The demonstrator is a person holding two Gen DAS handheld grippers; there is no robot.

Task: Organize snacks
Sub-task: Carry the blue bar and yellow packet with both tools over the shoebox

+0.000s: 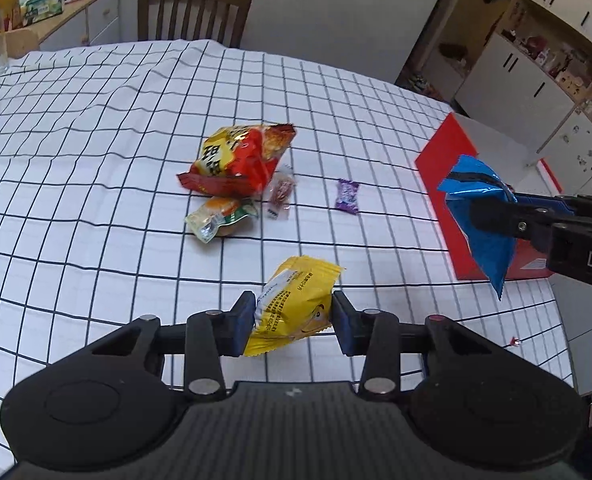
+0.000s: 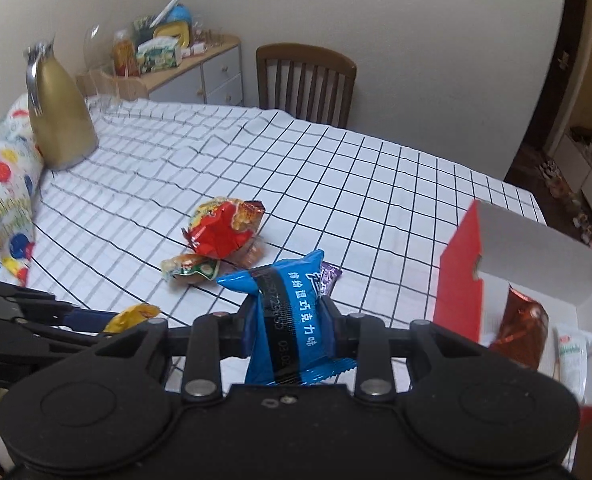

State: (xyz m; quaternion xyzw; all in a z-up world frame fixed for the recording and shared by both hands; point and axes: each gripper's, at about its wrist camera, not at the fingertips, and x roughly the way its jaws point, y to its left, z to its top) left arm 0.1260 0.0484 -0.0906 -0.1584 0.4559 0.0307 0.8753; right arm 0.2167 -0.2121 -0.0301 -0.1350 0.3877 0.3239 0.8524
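Left wrist view: the left gripper (image 1: 292, 322) is clamped on a yellow snack packet (image 1: 296, 304), pads pressing both sides, the packet clear of the checked tablecloth (image 1: 96, 140). At the right edge of this view the right gripper (image 1: 491, 216) holds a blue snack packet (image 1: 479, 208) in the air in front of the red box (image 1: 447, 156).

Right wrist view: the blue packet (image 2: 292, 320) sits squeezed between the right gripper's (image 2: 292, 322) pads, printed face towards the camera. The red box (image 2: 459, 280) stands open at the right, its inside white — a brown foil packet (image 2: 521, 332) and a white packet (image 2: 573, 356) lie in it.

Loose on the cloth near the middle of the table: a red and yellow bag (image 1: 236, 160), with a green-labelled clear packet (image 1: 220, 216) touching its near side, a small clear-wrapped sweet (image 1: 282, 196) just beside it, and a purple sweet (image 1: 347, 197) apart to the right, between the pile and the box.

A gold jug (image 2: 58, 120) stands at the far left corner — a wooden chair (image 2: 305, 80) is at the far side.
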